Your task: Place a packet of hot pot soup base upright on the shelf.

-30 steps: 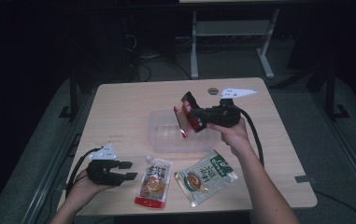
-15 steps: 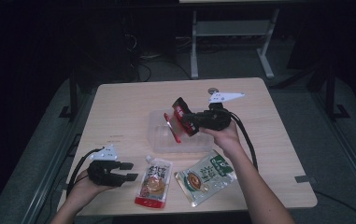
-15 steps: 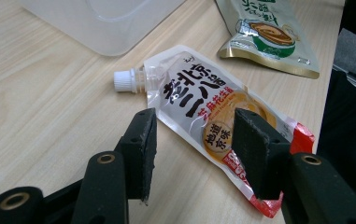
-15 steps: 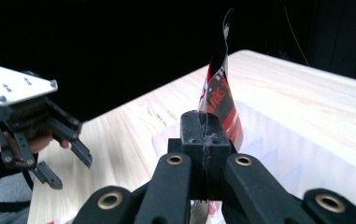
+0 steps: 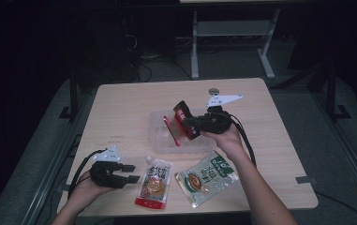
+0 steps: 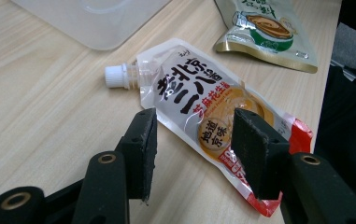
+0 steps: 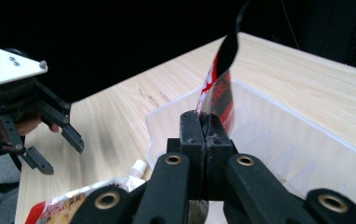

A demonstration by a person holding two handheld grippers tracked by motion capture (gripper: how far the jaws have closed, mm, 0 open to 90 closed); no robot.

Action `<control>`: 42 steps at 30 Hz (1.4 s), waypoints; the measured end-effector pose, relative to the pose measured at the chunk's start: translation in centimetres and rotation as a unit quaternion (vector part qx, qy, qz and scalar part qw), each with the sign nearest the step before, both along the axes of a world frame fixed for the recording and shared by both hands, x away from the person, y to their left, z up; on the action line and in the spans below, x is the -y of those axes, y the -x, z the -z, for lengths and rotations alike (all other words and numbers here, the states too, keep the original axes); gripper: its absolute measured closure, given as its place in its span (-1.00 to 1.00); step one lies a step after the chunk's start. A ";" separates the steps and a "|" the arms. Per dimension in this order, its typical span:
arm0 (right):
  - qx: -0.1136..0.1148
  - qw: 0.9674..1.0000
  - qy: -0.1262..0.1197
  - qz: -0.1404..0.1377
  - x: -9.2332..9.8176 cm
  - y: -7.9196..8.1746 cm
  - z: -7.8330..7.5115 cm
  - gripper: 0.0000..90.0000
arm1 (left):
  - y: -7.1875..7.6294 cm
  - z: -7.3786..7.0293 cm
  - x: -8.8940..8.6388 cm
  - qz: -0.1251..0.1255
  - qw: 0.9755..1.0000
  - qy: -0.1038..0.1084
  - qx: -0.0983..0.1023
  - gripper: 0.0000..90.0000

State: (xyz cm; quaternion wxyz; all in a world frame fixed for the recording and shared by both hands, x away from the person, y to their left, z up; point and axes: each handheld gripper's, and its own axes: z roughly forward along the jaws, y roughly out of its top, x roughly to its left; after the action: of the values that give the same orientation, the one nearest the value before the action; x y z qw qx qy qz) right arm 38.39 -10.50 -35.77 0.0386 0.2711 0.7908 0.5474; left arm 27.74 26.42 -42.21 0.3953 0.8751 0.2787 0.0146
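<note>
Right gripper: I had the right gripper [image 5: 185,125] clamped on the red packet [image 5: 182,123], jaws pressed together on its lower edge, at the centre of the high view.
Left gripper: my left gripper [image 5: 128,173] sat at the lower left of the high view with its jaws about half apart and nothing between them; in its own view they framed the spouted pouch [image 6: 203,112] without touching it.
Red packet: it hung over the clear plastic bin [image 5: 159,140]; in the right gripper view it rose from the jaws, curling over at the top, above the bin's open inside.
How it handled: I judged it light, thin and floppy, with a glossy film that could slip, so a pinch on the flat sealed edge seemed the safest hold.
Spouted pouch: it lay flat on the table [image 5: 120,103] just below the bin, white cap toward it; I judged it soft and heavier, best taken across the body rather than by the spout.
Green pouch: the green pouch [image 5: 206,178] lay flat just right of the spouted one, lower centre of the high view.
</note>
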 end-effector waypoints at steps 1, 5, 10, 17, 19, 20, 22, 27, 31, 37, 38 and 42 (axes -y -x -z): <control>-0.001 1.000 0.006 -0.002 -0.1 0.0 0.0 0.92 | -0.1 0.0 0.0 0.002 1.000 -0.002 0.003 0.12; -0.002 1.000 0.021 0.000 -0.3 0.0 0.2 0.90 | -0.1 0.0 0.0 -0.001 1.000 0.001 -0.002 0.12; -0.009 0.999 0.042 -0.003 -0.9 0.0 1.0 0.95 | 0.0 0.1 0.0 0.000 1.000 0.000 -0.003 0.13; -0.012 0.999 0.050 -0.006 -1.6 -0.2 1.4 0.98 | -0.1 0.1 -0.2 0.001 1.000 -0.001 -0.003 0.13; -0.012 0.999 0.048 -0.005 -1.6 -0.3 1.6 0.98 | -0.1 0.1 -0.1 0.001 1.000 -0.001 -0.003 0.13; -0.013 0.999 0.047 -0.004 -1.6 -0.4 1.6 0.98 | -0.2 0.1 -0.2 0.002 1.000 -0.003 -0.003 0.13; -0.014 0.999 0.045 -0.003 -1.6 -0.5 1.7 0.98 | -0.2 0.2 -0.2 0.004 1.000 -0.005 0.000 0.13; -0.011 0.999 0.041 0.000 -1.7 -0.7 2.0 0.98 | -0.2 0.2 -0.1 0.002 1.000 -0.003 -0.002 0.14; -0.010 0.999 0.040 0.001 -1.7 -0.8 2.0 0.93 | -0.2 0.3 -0.1 0.001 1.000 -0.003 -0.007 0.14; -0.013 0.999 0.042 0.008 -1.7 -0.9 2.2 0.80 | -0.2 0.4 -0.1 0.003 1.000 -0.005 -0.009 0.14; -0.011 0.999 0.043 0.007 -1.7 -0.9 2.3 0.79 | -0.2 0.4 -0.1 0.003 1.000 -0.004 -0.009 0.14; -0.015 0.999 0.047 0.012 -1.7 -1.0 2.6 0.57 | -0.3 0.5 -0.1 0.006 1.000 -0.007 -0.008 0.14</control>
State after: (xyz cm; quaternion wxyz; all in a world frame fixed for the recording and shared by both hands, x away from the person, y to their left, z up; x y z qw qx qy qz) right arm 39.39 -8.82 -38.33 0.0460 0.2861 0.8128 0.5054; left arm 28.00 26.54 -42.68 0.3869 0.8796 0.2768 0.0073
